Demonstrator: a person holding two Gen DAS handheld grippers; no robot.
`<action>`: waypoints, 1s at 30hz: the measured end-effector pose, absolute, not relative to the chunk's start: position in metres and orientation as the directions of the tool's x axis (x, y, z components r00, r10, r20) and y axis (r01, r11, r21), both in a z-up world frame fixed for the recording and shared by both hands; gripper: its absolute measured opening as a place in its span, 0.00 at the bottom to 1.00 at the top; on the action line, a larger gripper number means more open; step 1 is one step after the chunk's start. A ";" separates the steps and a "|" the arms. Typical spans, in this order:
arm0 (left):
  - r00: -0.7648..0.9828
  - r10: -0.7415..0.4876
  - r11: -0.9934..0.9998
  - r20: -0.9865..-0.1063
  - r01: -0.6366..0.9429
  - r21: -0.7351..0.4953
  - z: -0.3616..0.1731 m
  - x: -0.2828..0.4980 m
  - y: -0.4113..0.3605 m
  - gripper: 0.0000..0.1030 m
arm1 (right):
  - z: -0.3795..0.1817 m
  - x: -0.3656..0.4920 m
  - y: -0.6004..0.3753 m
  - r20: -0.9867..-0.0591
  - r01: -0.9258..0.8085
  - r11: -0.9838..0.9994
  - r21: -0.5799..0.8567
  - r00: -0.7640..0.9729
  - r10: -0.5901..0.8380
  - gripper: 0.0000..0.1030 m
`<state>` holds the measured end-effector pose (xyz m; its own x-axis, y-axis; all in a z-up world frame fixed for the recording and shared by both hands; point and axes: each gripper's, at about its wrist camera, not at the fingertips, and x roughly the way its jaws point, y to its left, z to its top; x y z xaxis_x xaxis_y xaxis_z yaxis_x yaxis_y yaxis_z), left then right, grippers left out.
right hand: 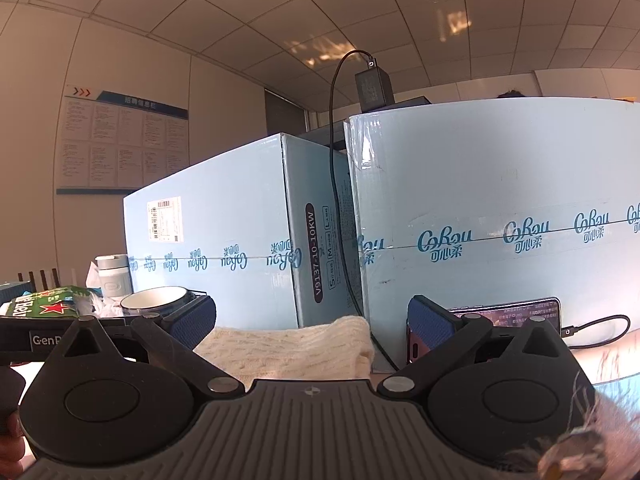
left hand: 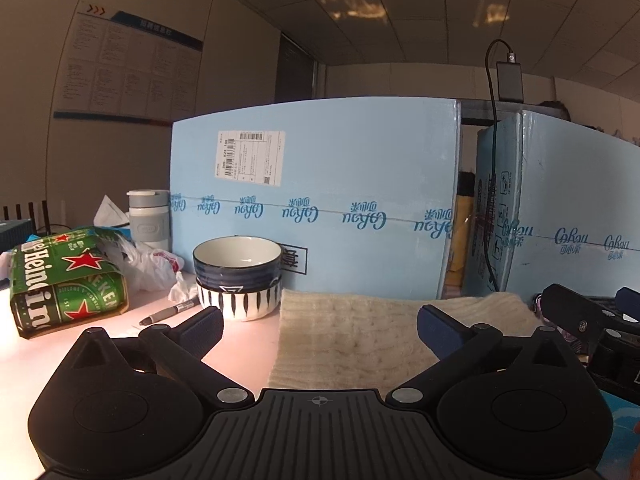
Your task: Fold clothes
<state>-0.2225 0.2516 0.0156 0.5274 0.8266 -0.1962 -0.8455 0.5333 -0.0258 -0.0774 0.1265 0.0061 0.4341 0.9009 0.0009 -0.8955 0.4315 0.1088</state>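
Two pale blue cardboard boxes (left hand: 312, 196) stand upright at the back of the table (left hand: 240, 344), side by side with a narrow gap between them.

A cream knitted sweater (left hand: 372, 336) lies flat on the table directly in front of the boxes. It is folded into a compact rectangle with straight left and front edges. The knit shows a ribbed, cabled texture. In the right wrist view the sweater (right hand: 288, 344) ends in a rounded folded edge on its right side.

The left gripper (left hand: 320, 332) is held level, low over the near edge of the sweater. Its fingers are spread wide and grip nothing. The right gripper (right hand: 312, 328) is held level just before the sweater, fingers likewise spread wide and empty.

To the left stand a green beer carton (left hand: 68, 280), two stacked bowls (left hand: 239, 276) and a marker pen (left hand: 170, 314). A phone (right hand: 516, 316) leans against the right box.
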 end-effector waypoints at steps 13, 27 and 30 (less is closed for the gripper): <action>0.510 0.859 0.512 -0.040 -0.858 0.034 0.012 -0.228 0.233 1.00 | 0.005 -0.087 0.125 0.034 -0.895 0.443 0.052 0.445 0.895 1.00; 0.502 0.864 0.503 -0.041 -0.864 0.023 0.010 -0.227 0.235 1.00 | 0.004 -0.091 0.125 0.025 -0.899 0.436 0.037 0.437 0.899 1.00; 0.506 0.861 0.507 -0.044 -0.861 0.021 0.010 -0.228 0.236 1.00 | 0.004 -0.092 0.125 0.023 -0.899 0.436 0.037 0.437 0.899 1.00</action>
